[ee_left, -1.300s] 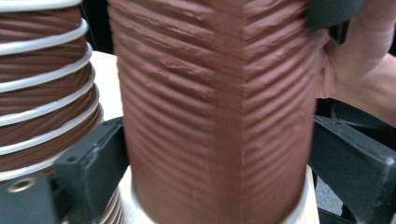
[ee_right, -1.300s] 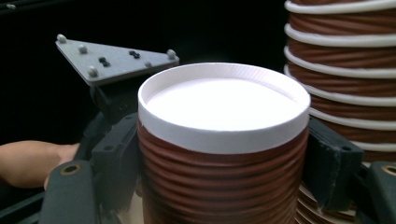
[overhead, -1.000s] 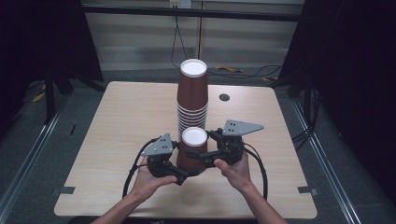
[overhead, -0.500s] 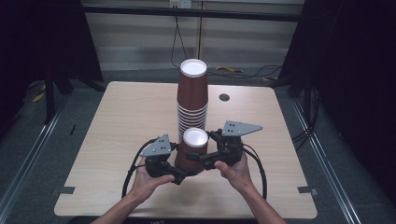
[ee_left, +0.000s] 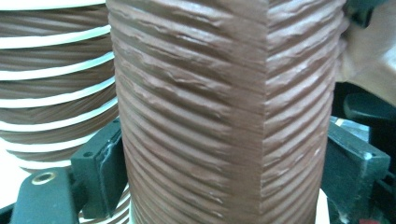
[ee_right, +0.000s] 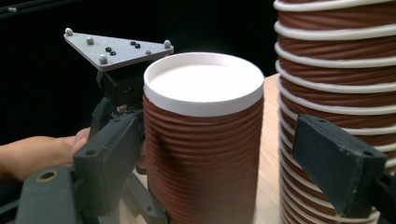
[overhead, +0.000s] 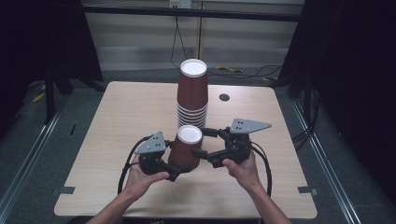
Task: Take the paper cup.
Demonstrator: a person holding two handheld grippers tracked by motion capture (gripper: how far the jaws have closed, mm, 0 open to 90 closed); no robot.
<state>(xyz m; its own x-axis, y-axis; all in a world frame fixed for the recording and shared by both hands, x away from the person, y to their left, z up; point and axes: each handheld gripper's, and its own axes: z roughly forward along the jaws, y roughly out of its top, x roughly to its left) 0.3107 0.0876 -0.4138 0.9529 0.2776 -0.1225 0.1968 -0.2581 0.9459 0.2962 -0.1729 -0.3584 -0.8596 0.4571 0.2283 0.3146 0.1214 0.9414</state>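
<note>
A single brown ribbed paper cup point(overhead: 187, 149) stands upside down, white base up, just in front of a tall stack of the same cups point(overhead: 192, 100). My left gripper point(overhead: 183, 163) is shut on the single cup low on its wall. Its jaws have just been closing with the cup between them. In the left gripper view the pads point(ee_left: 105, 172) press both sides of the cup point(ee_left: 224, 116), whose wall shows a crease. My right gripper point(overhead: 205, 142) stands open around the cup point(ee_right: 203, 140). Its right jaw is apart from the cup, in front of the stack point(ee_right: 336, 70).
The light wooden table point(overhead: 116, 121) has a small dark round hole point(overhead: 224, 97) behind the stack at the right. A person's hand point(ee_right: 32, 154) and the left gripper's grey plate point(ee_right: 116, 46) sit beyond the cup. Dark floor and rails surround the table.
The left gripper's jaws have drawn in against the single cup. Both hands have stayed almost where they were, and the stack has not moved.
</note>
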